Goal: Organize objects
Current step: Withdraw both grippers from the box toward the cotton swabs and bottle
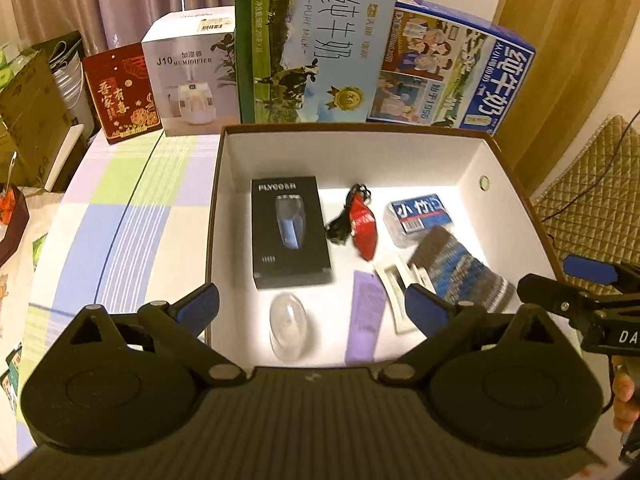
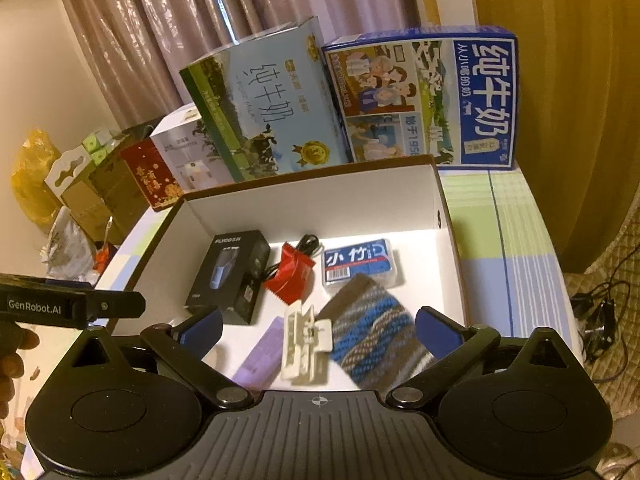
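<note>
We are holding the left gripper point(image 1: 312, 308) over the near edge of the open white box point(image 1: 460, 160), its blue-padded fingers point(image 1: 200, 306) spread wide and gripping nothing. The right gripper point(image 2: 318, 328) is hovering over the box's near right part, also spread wide and empty.

We are logging the box contents. The black shaver box point(image 1: 290, 232) is lying flat at left centre. Just to its right the red packet point(image 1: 364, 224) is sitting with a black cord point(image 1: 338, 230) bunched against it. The blue-labelled plastic case point(image 1: 420, 216) is lying toward the far right, and the striped knitted pouch point(image 1: 464, 268) is lying just in front of it, its far corner overlapping the case's near edge. The white clip point(image 2: 306, 344) is resting against the pouch's left edge, blurred in both views. The lilac tube point(image 1: 366, 316) is lying beside the clip, near the front wall. The clear egg-shaped item point(image 1: 288, 328) is sitting in front of the shaver box; what it is we cannot tell.

The box is resting on the worktop point(image 1: 120, 220), which is wearing a pastel checked cloth. Behind the box we are seeing the green milk carton point(image 1: 316, 40), the blue milk carton point(image 1: 452, 76), the humidifier box point(image 1: 188, 76) and the red gift box point(image 1: 120, 96) standing in a row.
</note>
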Demonstrator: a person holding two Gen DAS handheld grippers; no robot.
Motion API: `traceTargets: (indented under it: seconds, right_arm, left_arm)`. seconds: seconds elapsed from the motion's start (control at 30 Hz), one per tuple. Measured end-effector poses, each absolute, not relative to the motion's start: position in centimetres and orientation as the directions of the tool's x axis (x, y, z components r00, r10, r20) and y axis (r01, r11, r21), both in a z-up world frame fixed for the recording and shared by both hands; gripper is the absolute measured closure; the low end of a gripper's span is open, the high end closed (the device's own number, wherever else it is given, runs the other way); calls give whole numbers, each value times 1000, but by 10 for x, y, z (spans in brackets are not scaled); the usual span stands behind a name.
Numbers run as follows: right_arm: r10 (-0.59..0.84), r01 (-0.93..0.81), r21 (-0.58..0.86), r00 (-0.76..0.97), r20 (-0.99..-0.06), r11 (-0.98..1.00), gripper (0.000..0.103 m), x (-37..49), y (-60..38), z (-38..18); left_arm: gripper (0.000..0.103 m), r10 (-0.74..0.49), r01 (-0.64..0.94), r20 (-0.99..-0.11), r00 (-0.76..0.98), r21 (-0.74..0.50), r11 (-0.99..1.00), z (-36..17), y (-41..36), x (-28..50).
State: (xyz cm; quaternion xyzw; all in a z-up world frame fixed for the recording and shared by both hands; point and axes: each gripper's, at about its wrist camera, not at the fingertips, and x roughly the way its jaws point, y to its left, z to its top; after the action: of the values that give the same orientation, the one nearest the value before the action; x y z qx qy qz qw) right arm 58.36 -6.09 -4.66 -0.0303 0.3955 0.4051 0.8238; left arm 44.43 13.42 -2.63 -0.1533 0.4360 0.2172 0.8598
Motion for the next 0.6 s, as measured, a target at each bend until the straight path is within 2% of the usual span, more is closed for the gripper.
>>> traceTargets:
  seconds: [0.3,0.6]
  right_arm:
    - [648,-688,283,352,-676,669,3,548,-83,-43]
    - [616,-655,293,335,-713,696,3,515,-110,-58]
  left_arm:
    - [5,221,-512,-819,530,-101,853,-25,104,409]
    - [5,188,-504,-835,517,-119,855,-38,78,381]
